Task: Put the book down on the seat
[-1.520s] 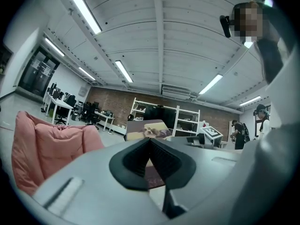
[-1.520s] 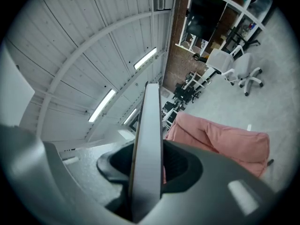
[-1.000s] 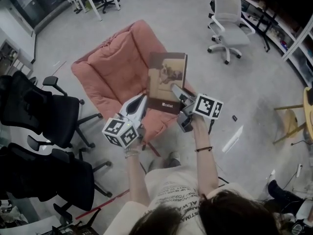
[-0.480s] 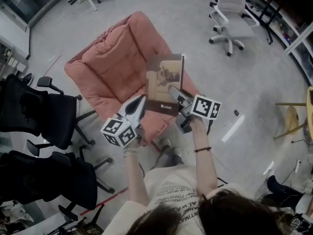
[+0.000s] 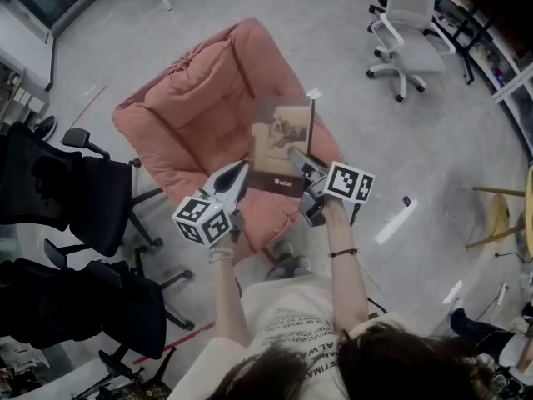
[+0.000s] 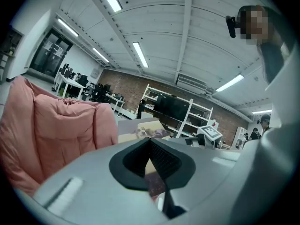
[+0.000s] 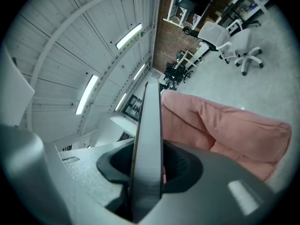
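floor: pale grey concrete [image 5: 350, 65], white tape strip [image 5: 396, 222] at right | left edge: black office chairs [image 5: 58, 182] | upper right: white swivel chair [image 5: 412, 32] | far wall: brick wall [image 6: 126, 81], white shelving [image 6: 187, 111] | overhead: white ribbed ceiling [image 6: 187, 32], long strip lights [image 6: 140, 54] lit

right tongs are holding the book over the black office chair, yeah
Not quite. The right tongs do hold the book, but over the pink cushioned chair, not a black one. The head view shows the book above its pink seat.
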A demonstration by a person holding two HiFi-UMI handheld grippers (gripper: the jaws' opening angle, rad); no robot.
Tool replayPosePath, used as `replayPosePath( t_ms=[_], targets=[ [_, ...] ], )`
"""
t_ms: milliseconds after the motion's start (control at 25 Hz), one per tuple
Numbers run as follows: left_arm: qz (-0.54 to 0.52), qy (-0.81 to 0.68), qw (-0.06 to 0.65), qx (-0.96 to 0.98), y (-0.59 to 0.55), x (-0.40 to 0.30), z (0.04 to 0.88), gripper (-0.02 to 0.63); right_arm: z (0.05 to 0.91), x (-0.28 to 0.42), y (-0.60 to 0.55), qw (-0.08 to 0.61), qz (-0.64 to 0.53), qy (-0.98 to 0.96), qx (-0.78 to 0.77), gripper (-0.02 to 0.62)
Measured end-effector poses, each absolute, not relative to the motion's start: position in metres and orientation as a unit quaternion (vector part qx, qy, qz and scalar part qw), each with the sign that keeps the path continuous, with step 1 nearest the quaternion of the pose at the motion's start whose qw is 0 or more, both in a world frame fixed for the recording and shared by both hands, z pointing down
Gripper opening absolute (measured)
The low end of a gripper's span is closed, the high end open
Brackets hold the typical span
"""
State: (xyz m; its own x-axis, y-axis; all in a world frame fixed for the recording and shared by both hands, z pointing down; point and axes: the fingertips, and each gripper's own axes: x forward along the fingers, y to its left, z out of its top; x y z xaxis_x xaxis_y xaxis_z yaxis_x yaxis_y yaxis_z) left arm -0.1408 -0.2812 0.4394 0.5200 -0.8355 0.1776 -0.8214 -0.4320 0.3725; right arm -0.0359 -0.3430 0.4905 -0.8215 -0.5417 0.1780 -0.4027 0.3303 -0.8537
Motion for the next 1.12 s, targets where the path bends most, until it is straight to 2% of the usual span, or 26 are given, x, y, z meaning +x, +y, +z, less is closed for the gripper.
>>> replayPosePath(
  t_ms=[280,520,1120],
  targets=[
    [-0.004,-0.49,0.223,0.843,-0.302,-0.147,0.454,-0.009,0.511,-0.048,-0.372,0.055,-0.52,0.804,-0.283,0.15],
    [-0.007,-0.48,0.247,0.842,-0.331,-0.142,0.484,-0.009,0.532,-0.068,-0.416,0.009,-0.509,0.822,-0.255,0.15],
    [0.0,-0.503,0.316,0.804,-0.386,-0.174,0.641,-0.009,0.7,-0.118,-0.461,-0.086,-0.516,0.828,-0.201,0.15]
  ],
)
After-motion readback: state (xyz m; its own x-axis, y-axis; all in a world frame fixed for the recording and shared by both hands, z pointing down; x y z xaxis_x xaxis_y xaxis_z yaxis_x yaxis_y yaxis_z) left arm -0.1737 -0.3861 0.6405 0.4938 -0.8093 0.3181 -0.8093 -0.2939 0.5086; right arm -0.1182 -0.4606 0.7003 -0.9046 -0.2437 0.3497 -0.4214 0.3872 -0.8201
